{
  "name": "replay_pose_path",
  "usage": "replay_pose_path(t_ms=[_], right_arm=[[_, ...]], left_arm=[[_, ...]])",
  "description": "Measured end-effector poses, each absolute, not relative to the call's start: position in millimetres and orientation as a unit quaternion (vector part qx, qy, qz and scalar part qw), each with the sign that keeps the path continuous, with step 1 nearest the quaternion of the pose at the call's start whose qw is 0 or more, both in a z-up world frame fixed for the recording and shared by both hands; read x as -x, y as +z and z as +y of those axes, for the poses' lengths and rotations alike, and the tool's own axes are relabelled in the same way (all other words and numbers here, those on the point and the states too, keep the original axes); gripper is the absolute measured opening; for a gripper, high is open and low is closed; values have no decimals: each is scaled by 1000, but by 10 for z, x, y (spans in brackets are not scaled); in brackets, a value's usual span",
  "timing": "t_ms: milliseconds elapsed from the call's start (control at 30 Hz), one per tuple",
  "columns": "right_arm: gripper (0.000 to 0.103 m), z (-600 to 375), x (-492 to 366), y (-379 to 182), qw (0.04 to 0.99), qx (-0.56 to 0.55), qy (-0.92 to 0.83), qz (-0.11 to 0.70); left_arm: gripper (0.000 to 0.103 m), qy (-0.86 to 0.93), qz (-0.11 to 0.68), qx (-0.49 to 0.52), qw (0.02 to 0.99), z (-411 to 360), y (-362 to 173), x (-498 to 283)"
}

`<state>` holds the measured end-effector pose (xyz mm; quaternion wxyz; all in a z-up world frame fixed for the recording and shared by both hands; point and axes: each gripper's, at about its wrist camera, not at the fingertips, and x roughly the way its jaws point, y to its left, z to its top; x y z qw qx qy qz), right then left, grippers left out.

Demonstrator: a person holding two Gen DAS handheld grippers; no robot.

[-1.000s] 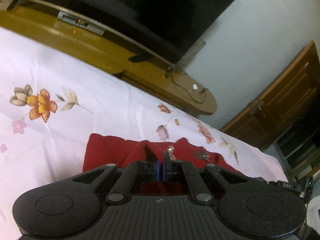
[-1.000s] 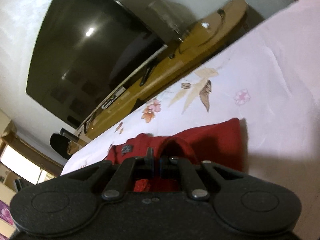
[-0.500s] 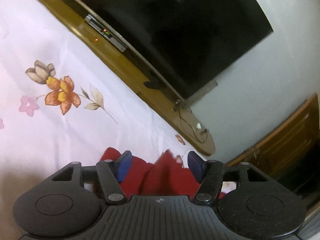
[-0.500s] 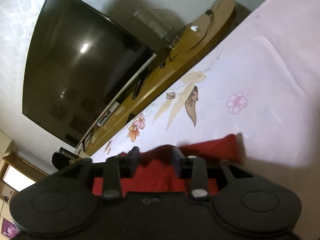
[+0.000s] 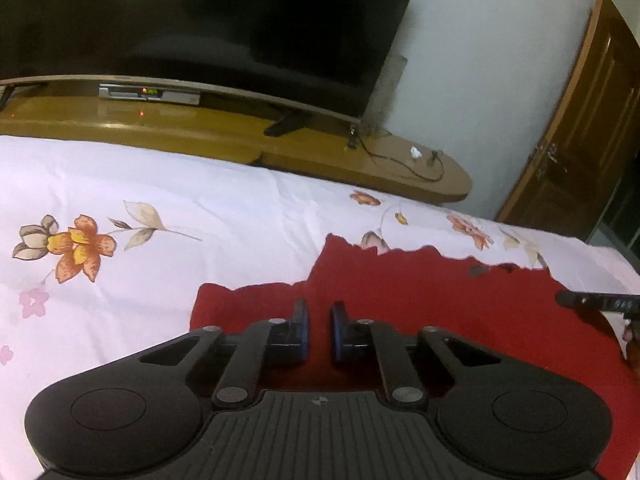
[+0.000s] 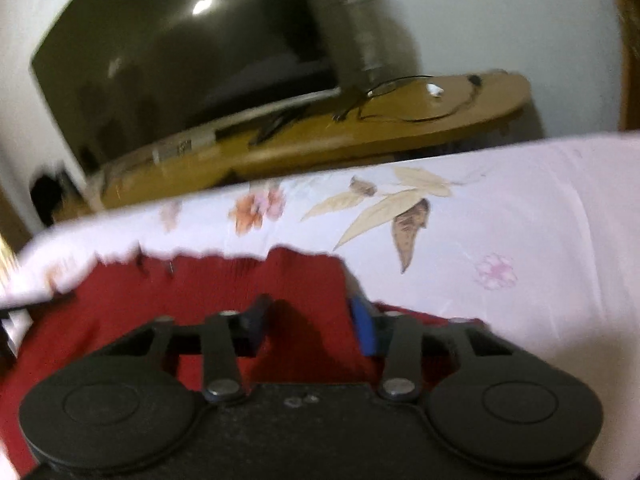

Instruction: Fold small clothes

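Observation:
A red garment [image 5: 420,292] lies flat on the floral bedsheet [image 5: 200,192], its far edge ragged. My left gripper [image 5: 320,320] hovers over its left part. Its jaws are closing, and only a narrow gap remains between the blue pads. Red cloth shows through that gap, and nothing is pinched. In the blurred right wrist view my right gripper [image 6: 312,320] is over the garment's [image 6: 220,284] right edge. Its jaws are also closing but still stand well apart, with cloth beneath them. A dark gripper tip [image 5: 600,302] reaches in from the right.
Beyond the bed's far edge stands a low wooden TV stand [image 5: 200,128] with a set-top box [image 5: 150,94] and cables. A large dark TV [image 5: 200,12] stands on it. A wooden door [image 5: 580,140] is at the right. Bare sheet [image 6: 520,208] extends right of the garment.
Both grippers were shut on a raised fold of the red garment, then opened and let it go. The garment now lies flat, both jaws have narrowed again, and both views have rolled level.

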<state>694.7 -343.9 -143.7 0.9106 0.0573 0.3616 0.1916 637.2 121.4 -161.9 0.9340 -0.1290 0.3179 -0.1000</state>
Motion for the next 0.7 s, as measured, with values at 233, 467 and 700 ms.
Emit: replay_pose_path(t_ms=[233, 467, 700], right_arm=[[9, -3382, -6793, -1377, 931, -8, 154, 330], [26, -3414, -6863, -1425, 926, -10, 136, 352], [40, -2979, -6720, -1156, 923, 32, 229, 308]], left_arm=[[7, -53, 316, 147, 936, 1402, -1680, -6276], [25, -49, 315, 114, 941, 1389, -1524, -6213], [53, -146, 283, 19, 948, 595, -1142, -6285]])
